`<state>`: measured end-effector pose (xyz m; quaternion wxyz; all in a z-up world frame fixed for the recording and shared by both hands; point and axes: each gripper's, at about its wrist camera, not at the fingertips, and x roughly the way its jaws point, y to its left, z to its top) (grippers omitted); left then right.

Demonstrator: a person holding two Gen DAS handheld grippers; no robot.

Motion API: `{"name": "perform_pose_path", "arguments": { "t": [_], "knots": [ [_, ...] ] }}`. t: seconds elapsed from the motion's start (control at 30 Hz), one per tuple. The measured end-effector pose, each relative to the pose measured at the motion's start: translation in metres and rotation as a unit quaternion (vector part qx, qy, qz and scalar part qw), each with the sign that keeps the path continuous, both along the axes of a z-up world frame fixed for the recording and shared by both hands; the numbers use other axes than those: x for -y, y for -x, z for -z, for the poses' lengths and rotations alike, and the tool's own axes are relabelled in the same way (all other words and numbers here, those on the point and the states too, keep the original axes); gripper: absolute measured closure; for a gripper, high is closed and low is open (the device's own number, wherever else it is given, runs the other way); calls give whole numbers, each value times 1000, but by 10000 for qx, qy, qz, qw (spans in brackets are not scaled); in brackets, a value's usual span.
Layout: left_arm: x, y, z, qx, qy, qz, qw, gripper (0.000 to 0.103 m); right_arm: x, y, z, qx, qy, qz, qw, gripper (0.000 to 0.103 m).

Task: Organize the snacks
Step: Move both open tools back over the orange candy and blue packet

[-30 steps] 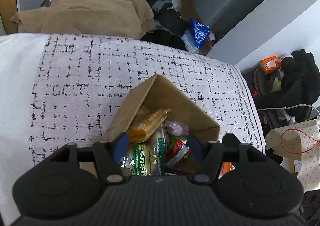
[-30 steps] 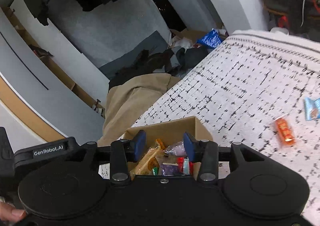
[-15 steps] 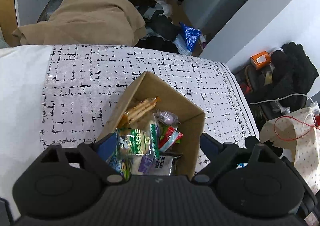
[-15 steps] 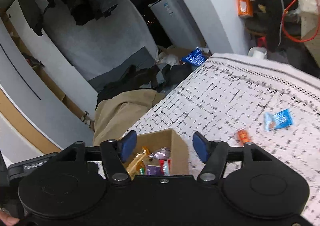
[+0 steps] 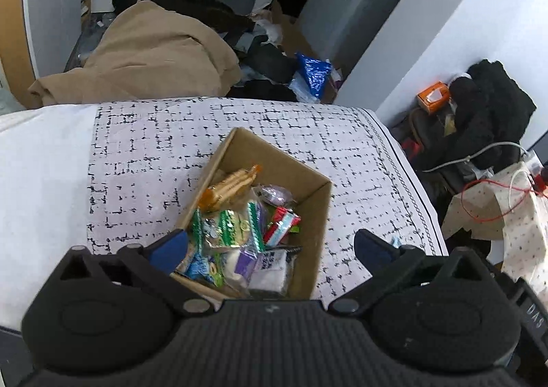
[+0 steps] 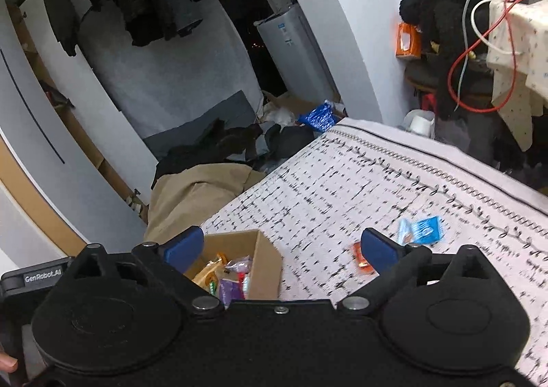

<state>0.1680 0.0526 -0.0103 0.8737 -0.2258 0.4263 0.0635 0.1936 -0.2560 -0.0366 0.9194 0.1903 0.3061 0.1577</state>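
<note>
An open cardboard box (image 5: 310, 212) (image 6: 265, 260) sits on the patterned white cloth, filled with several snack packets, among them a green one (image 5: 227, 226) and an orange-wrapped one (image 5: 229, 183). My left gripper (image 5: 270, 248) hovers above the box's near end, its jaws still opening, wide apart with nothing pressed between the pads. My right gripper (image 6: 282, 246) hangs over the cloth just right of the box, jaws opening wide and empty. A blue packet (image 6: 423, 229) and a small orange packet (image 6: 359, 257) lie loose on the cloth by the right fingertip.
The cloth-covered surface (image 5: 144, 154) drops off at the far edge to a tan blanket (image 5: 154, 51) and dark clothes on the floor. A blue foil bag (image 5: 315, 73), a white appliance (image 6: 294, 44) and an orange carton (image 6: 407, 39) stand beyond. Red and white cables (image 6: 479, 44) hang at right.
Both grippers have opened from a narrow gap to wide apart and have risen and drawn back from the box. The loose blue and orange packets have shifted closer to the right gripper's fingertip.
</note>
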Motion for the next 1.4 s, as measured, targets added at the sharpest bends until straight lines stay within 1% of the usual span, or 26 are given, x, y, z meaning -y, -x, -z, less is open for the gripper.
{"name": "perform_pose_path", "arguments": {
  "t": [0.23, 0.4, 0.53, 0.63, 0.77, 0.9, 1.07, 1.13, 1.23, 1.37, 1.4],
  "knots": [
    [21, 5, -6, 124, -26, 156, 9998, 0, 27, 3, -1, -11, 108, 147, 9998, 0],
    [37, 6, -7, 220, -91, 217, 9995, 0, 44, 5, 0, -3, 1, 209, 9998, 0],
    [53, 3, -5, 256, -141, 369, 9989, 0, 55, 2, 1, -42, 3, 223, 9997, 0],
    [68, -1, -3, 178, -190, 455, 9986, 0, 66, -2, 4, -129, -82, 168, 9997, 0],
    [82, -6, -3, 205, -301, 414, 9985, 0, 79, -8, 11, -233, -84, 185, 9995, 0],
    [96, -12, 0, 145, -470, 423, 9979, 0, 89, -16, 23, -511, -91, 252, 9983, 0],
    [115, -22, 9, 13, -596, 503, 9970, 0, 103, -23, 26, -518, -235, 305, 9979, 1],
    [123, -28, 14, -62, -597, 534, 9968, 0, 110, -25, 29, -492, -342, 426, 9973, 1],
    [133, -36, 23, -124, -621, 501, 9967, 0, 120, -34, 37, -608, -481, 615, 9951, 2],
    [147, -48, 38, -183, -595, 415, 9972, 0, 125, -45, 49, -711, -518, 557, 9946, 4],
    [151, -51, 41, -216, -567, 405, 9973, 0, 125, -48, 52, -771, -515, 546, 9942, 6]
  ]
}}
